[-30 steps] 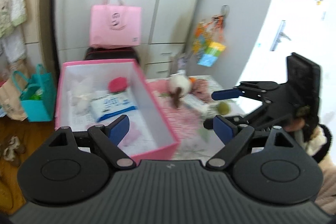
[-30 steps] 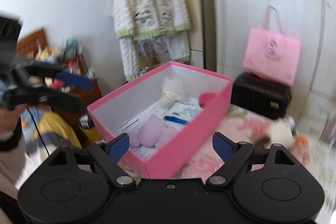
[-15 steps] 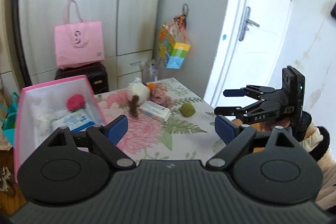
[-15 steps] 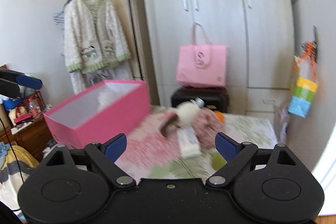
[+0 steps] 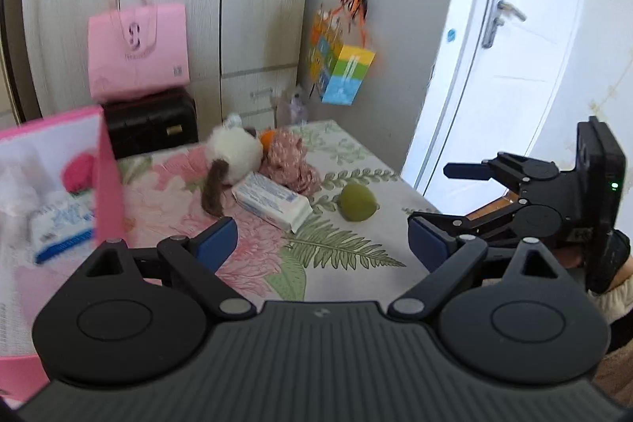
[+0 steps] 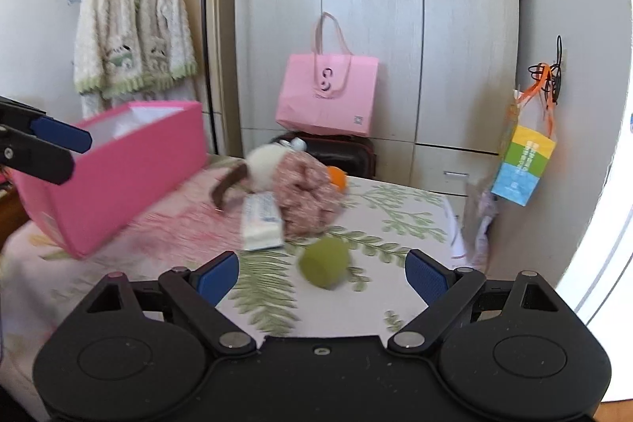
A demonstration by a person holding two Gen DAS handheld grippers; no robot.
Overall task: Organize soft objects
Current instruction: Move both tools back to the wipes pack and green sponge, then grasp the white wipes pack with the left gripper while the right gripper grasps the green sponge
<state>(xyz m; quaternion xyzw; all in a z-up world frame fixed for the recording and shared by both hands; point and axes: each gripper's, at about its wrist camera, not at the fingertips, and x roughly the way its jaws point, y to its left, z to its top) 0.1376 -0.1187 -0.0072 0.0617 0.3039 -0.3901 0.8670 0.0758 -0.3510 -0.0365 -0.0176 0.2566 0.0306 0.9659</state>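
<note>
The left gripper stands wide open and empty, its jaws having just been opening, with nothing between them. The right gripper is likewise spread wide, grasping nothing. Ahead of its fingers, on the floral tablecloth, a green soft ball lies untouched, right of the pink box, near a tissue pack and plush toys.

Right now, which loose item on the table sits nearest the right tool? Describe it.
Start at the floral tablecloth, right of the pink box. In front of the tissue pack and pink fabric bundle lies a green ball, the only round, plain olive thing there.
</note>
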